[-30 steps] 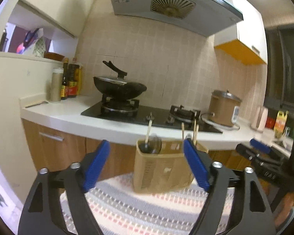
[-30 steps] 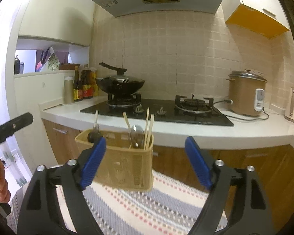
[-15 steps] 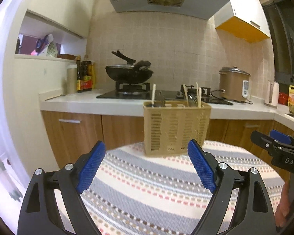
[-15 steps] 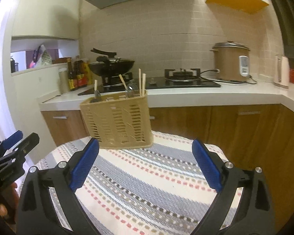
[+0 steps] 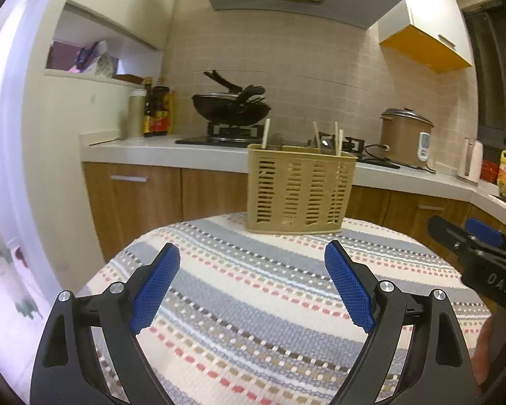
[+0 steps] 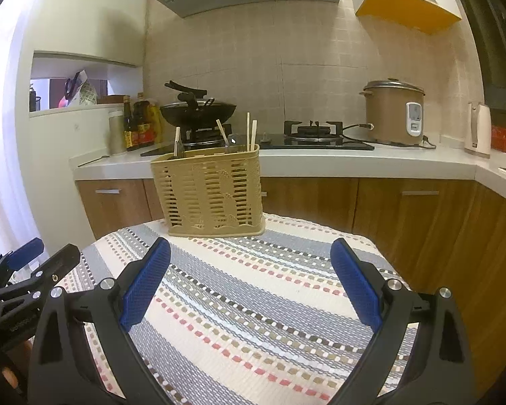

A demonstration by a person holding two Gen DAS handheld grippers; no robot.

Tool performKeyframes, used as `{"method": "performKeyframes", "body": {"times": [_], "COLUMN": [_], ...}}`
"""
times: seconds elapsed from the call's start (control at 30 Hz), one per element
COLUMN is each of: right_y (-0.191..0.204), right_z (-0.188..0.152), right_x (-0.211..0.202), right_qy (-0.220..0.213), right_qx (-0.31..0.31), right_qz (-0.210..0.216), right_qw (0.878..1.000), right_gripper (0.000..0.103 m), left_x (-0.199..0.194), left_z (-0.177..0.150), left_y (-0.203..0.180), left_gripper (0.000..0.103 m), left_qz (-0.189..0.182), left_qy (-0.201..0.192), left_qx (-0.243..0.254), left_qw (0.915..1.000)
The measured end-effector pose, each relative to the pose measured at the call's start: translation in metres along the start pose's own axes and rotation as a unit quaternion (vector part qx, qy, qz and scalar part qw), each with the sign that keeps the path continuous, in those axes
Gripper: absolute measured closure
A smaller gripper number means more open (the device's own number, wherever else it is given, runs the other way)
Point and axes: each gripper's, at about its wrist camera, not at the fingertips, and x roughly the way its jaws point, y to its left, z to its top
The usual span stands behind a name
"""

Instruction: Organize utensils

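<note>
A tan slotted utensil basket point(image 5: 300, 190) stands upright at the far edge of a table with a striped cloth point(image 5: 270, 303); it also shows in the right wrist view point(image 6: 212, 192). Wooden chopsticks point(image 6: 251, 131) and a metal spoon point(image 6: 231, 141) stick out of its top. My left gripper point(image 5: 253, 287) is open and empty, low over the cloth, well short of the basket. My right gripper point(image 6: 251, 287) is open and empty, also short of the basket. The right gripper appears at the right edge of the left wrist view point(image 5: 479, 253).
Behind the table runs a white kitchen counter point(image 6: 320, 162) with wooden cabinets. On it are a gas hob with a black wok point(image 6: 197, 111), sauce bottles point(image 6: 140, 125), a brown rice cooker point(image 6: 393, 111) and a white kettle point(image 6: 477, 128).
Both grippers have dropped lower and drawn back from the basket, so more striped cloth shows in front of them. Both stay open and empty.
</note>
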Motion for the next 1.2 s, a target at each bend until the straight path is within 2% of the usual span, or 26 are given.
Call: {"method": "performKeyframes", "body": {"times": [0.1, 0.2, 0.3, 0.6, 0.83, 1.2], "right_y": [-0.006, -0.009, -0.009, 0.002, 0.002, 0.014], "right_z": [-0.007, -0.008, -0.009, -0.007, -0.005, -0.008], "right_x": [0.005, -0.001, -0.003, -0.012, -0.015, -0.023], "right_qy": [0.03, 0.02, 0.017, -0.019, -0.03, -0.051], "right_qx": [0.013, 0.022, 0.023, -0.01, -0.012, -0.038], "right_qz": [0.008, 0.006, 0.003, -0.03, -0.026, -0.045], "right_qw": [0.999, 1.0, 1.0, 0.999, 0.999, 0.997], "right_gripper": [0.008, 0.008, 0.008, 0.008, 0.008, 0.008], "left_x": [-0.002, -0.001, -0.005, -0.005, -0.007, -0.006], "left_z": [-0.003, -0.006, -0.006, -0.007, -0.007, -0.007], "left_y": [0.001, 0.002, 0.002, -0.008, -0.007, -0.007], "left_gripper": [0.017, 0.014, 0.013, 0.011, 0.011, 0.009], "left_qz": [0.001, -0.004, -0.004, -0.006, -0.003, -0.007], "left_qy": [-0.003, 0.005, -0.005, -0.004, -0.009, -0.007], "left_qx": [0.001, 0.0, 0.002, 0.02, 0.018, 0.015], "left_qw": [1.0, 1.0, 1.0, 0.9998, 0.9998, 0.9998]}}
